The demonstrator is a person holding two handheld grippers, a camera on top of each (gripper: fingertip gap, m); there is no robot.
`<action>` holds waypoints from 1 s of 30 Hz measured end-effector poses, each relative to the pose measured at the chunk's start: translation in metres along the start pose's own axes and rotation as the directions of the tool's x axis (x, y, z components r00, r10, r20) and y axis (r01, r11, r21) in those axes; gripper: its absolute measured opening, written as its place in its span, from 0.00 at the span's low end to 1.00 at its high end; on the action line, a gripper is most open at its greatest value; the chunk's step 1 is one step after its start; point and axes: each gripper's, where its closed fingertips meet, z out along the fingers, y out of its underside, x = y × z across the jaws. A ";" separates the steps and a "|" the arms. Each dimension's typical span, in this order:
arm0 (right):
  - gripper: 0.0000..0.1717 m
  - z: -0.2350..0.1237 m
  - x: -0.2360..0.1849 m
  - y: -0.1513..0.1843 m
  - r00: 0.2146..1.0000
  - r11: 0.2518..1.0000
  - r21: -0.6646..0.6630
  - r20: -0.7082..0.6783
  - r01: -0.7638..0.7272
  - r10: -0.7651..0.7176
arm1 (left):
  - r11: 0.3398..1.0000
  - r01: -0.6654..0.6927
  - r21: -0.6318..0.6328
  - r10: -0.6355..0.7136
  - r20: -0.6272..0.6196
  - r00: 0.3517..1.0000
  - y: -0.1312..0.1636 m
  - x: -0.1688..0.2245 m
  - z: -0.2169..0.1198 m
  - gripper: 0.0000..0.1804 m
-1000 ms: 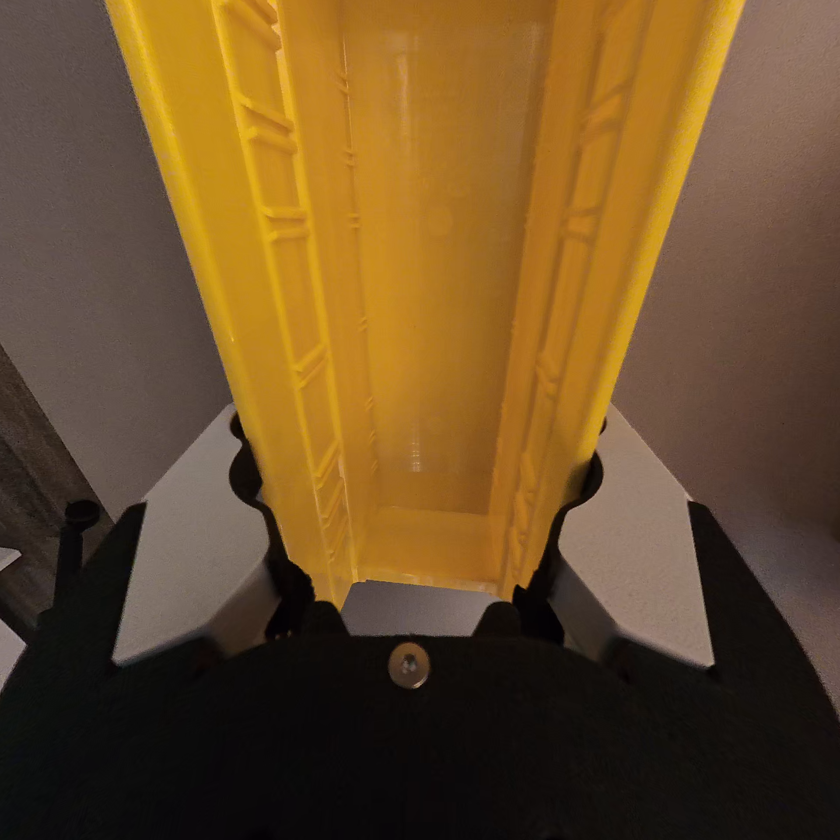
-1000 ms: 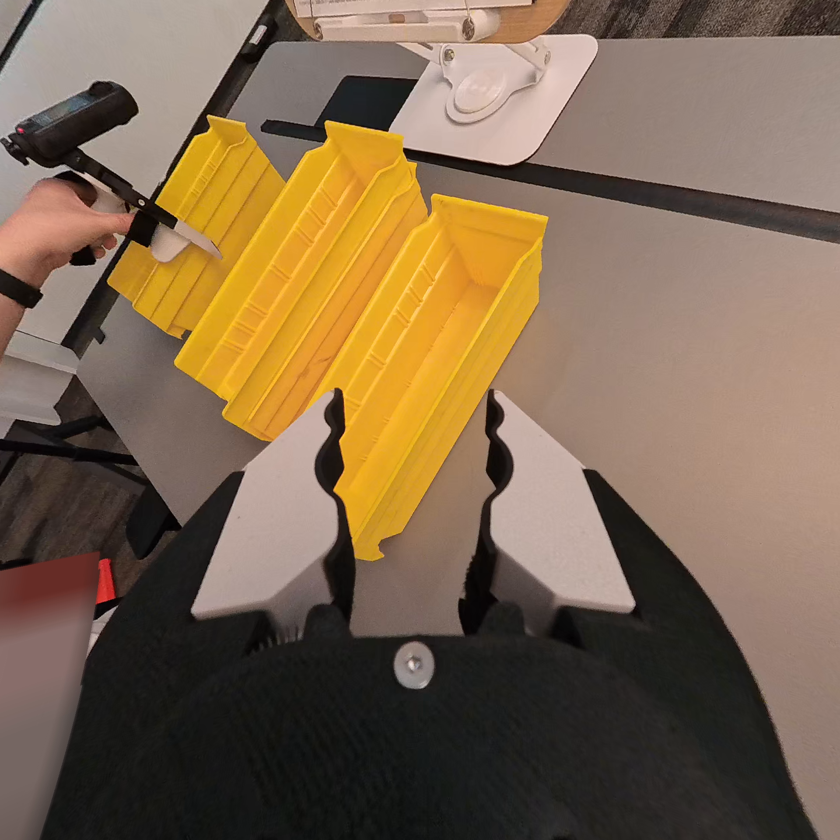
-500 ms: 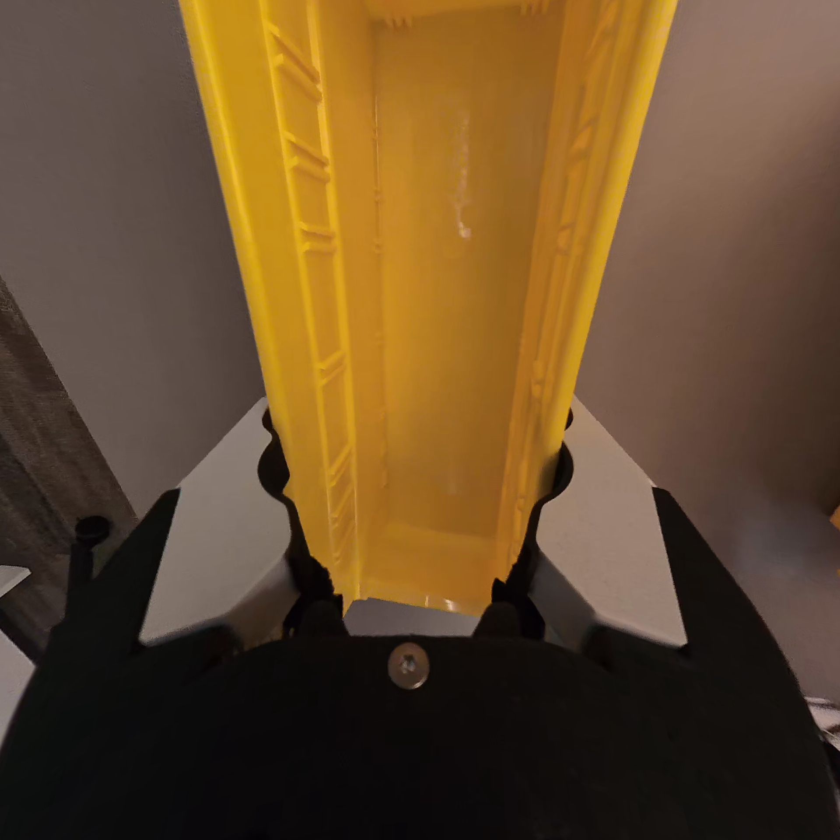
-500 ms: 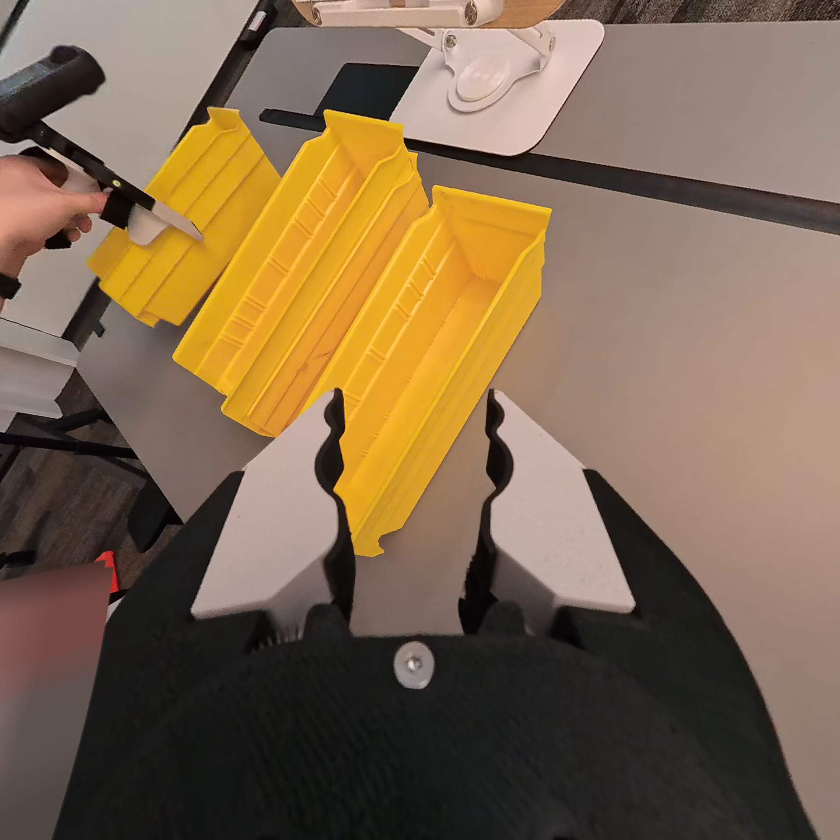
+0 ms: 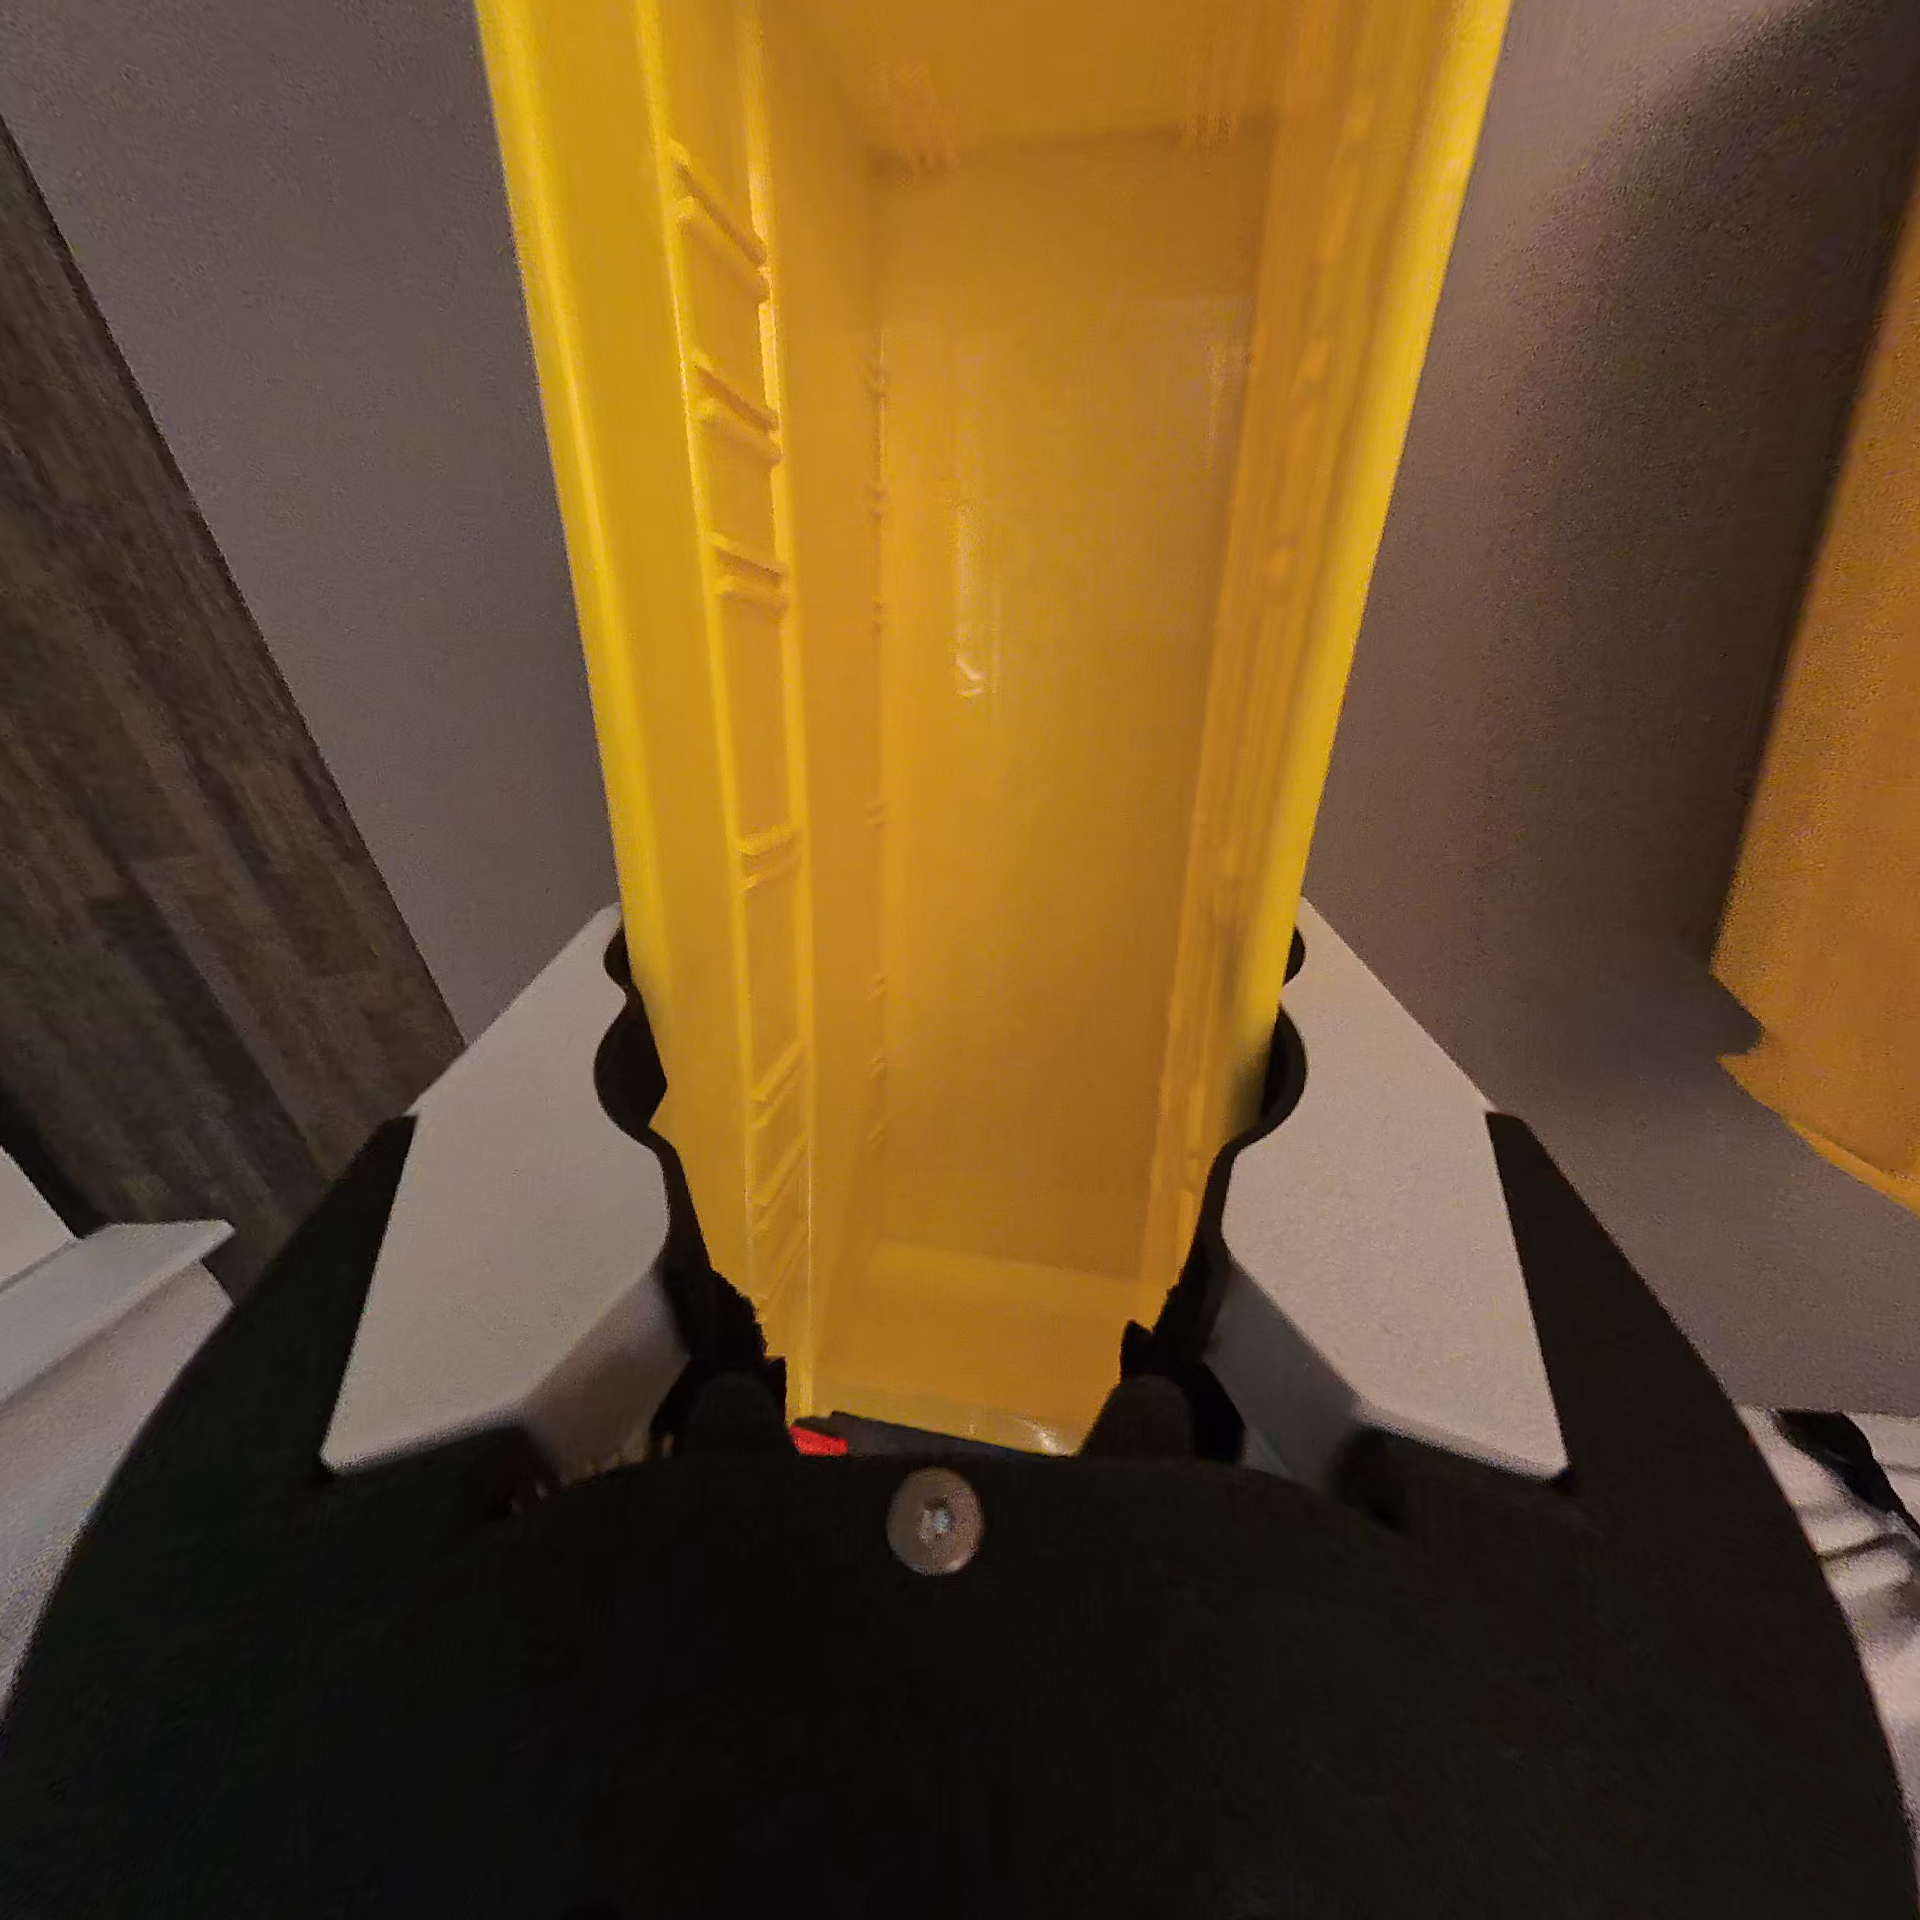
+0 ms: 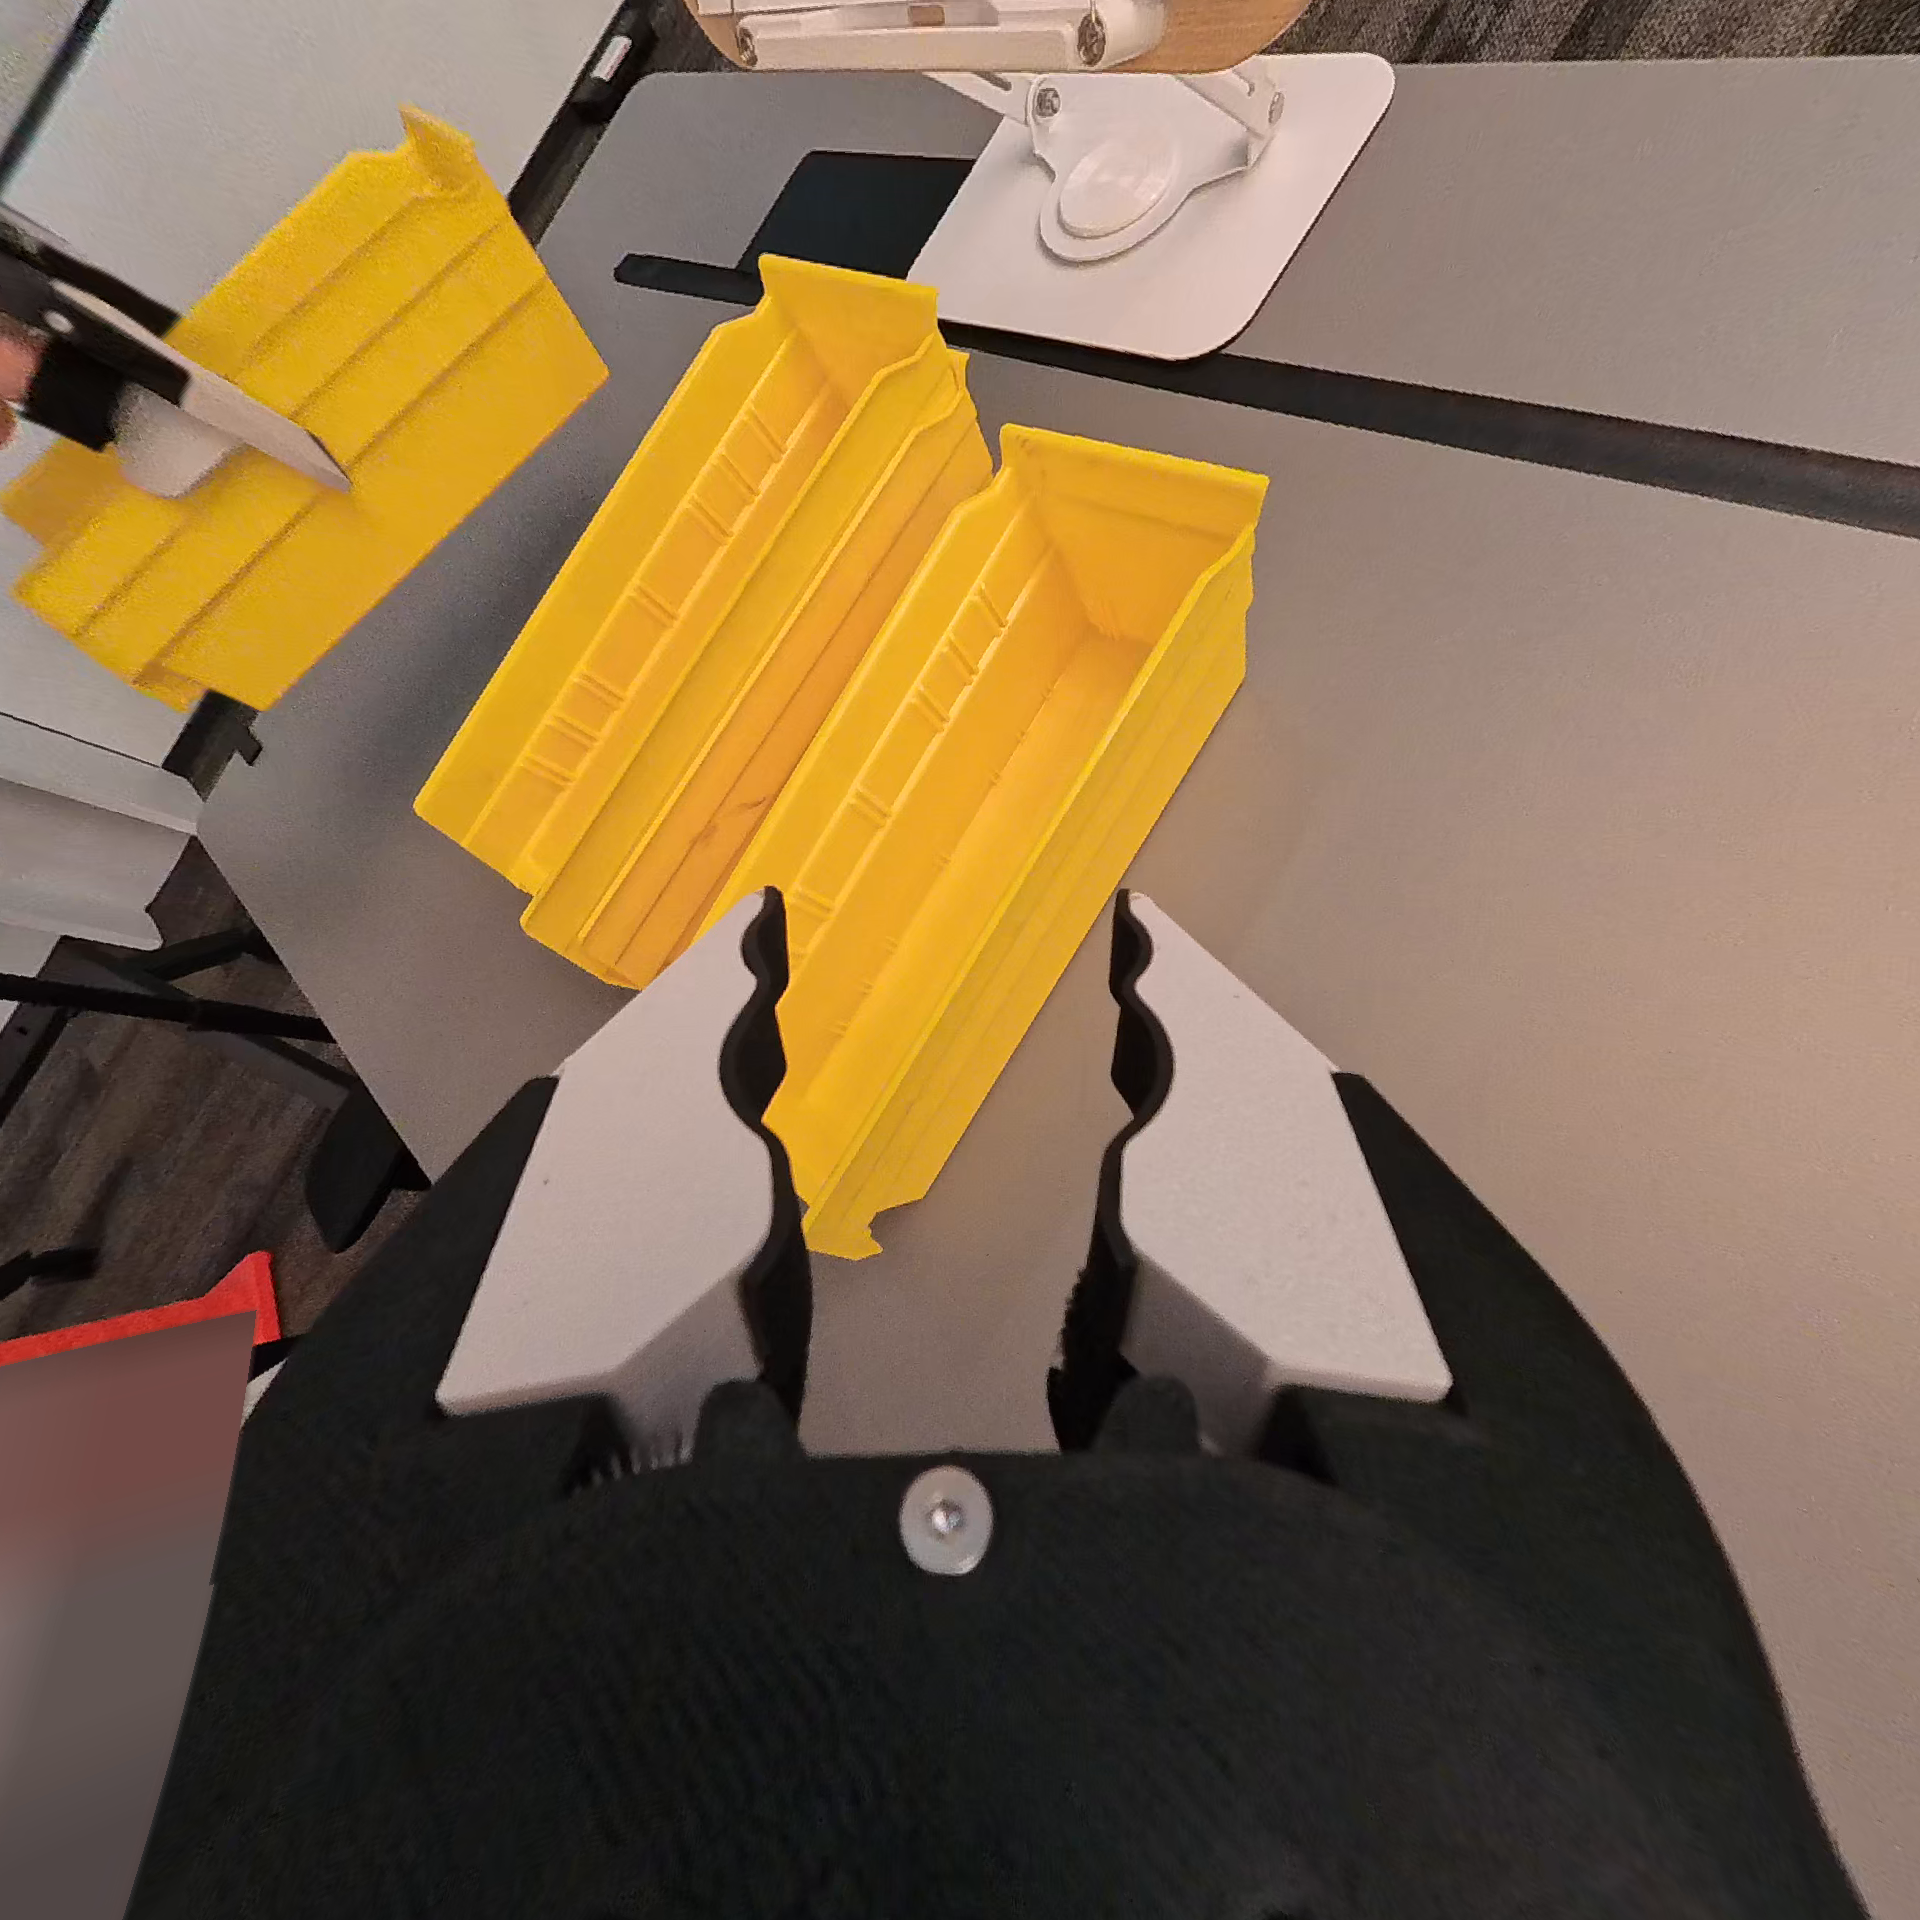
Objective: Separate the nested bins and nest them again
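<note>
Left gripper is clamped across a yellow bin, lifted off the counter. Right gripper hangs apart, empty, over two more bins lying side by side. Judged step: re-nesting; next the held bin needs aligning over an open bin.

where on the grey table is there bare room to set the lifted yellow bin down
Bare grey tabletop lies right of the right-hand yellow plastic bin, up to the black strip. It is crowded left, where the second yellow bin lies alongside it.
</note>
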 end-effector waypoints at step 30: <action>0.36 -0.017 0.001 0.007 0.992 0.999 0.022 0.120 -0.029 0.026 | 0.976 0.150 0.158 -0.123 -0.166 0.978 -0.051 0.229 -0.078 0.62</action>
